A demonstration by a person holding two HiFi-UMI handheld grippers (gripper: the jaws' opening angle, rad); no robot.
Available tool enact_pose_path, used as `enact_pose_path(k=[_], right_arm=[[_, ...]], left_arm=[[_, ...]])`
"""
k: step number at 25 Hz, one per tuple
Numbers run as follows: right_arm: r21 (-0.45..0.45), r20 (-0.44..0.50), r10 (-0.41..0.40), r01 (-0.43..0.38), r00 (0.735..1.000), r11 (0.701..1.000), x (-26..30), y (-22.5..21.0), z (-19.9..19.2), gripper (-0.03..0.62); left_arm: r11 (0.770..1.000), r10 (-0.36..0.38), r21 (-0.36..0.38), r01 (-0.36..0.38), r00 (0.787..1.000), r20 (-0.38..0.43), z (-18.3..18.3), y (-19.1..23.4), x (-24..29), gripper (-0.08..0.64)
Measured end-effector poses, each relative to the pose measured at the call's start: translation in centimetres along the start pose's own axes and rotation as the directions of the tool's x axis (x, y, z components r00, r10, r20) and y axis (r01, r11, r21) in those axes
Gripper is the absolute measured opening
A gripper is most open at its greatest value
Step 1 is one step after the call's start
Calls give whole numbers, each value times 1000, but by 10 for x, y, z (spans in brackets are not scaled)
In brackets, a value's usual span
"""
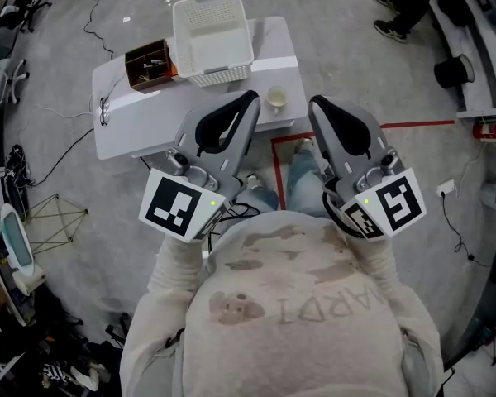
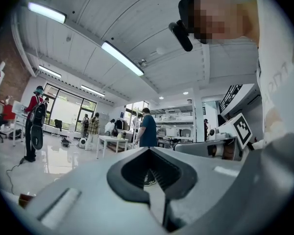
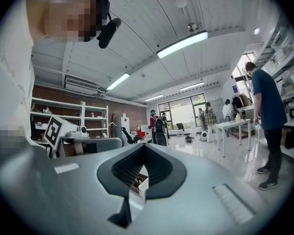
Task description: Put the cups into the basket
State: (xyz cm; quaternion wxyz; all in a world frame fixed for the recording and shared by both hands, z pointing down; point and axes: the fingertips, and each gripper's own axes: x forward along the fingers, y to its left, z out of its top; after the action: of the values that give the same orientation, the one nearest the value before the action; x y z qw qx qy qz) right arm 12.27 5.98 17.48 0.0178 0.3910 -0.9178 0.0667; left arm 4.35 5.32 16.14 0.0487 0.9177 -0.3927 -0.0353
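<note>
while both claws are hanging clenched and empty before the person's chest, the left gripper [image 1: 250, 98] and the right gripper [image 1: 314, 102] are touching nothing. the small cream cup [image 1: 276, 98] is standing upright on the white table [image 1: 149, 116], near the white plastic basket [image 1: 219, 74]. it is looking light, stiff and smooth, perhaps fragile, so i am judging a gentle pinch across its rim wall as safest.

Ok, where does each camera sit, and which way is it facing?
Head view: on the person's head, looking steeply down at table, basket and cup; left gripper, right gripper and sweatshirt show.
Left gripper view: on the left gripper, tilted up at ceiling lights; its shut jaws and the sweatshirt show.
Right gripper view: on the right gripper, tilted up; shut jaws show.
Shared: each gripper view catches the other's marker cube.
</note>
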Motion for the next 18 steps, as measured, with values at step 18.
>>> enact_pose_path(k=[18], right_arm=[[-13,-66,384,-386,921,922,77,-120,9,28]], left_arm=[[920,393,-14,-393,919,31,-8,39,96,0]])
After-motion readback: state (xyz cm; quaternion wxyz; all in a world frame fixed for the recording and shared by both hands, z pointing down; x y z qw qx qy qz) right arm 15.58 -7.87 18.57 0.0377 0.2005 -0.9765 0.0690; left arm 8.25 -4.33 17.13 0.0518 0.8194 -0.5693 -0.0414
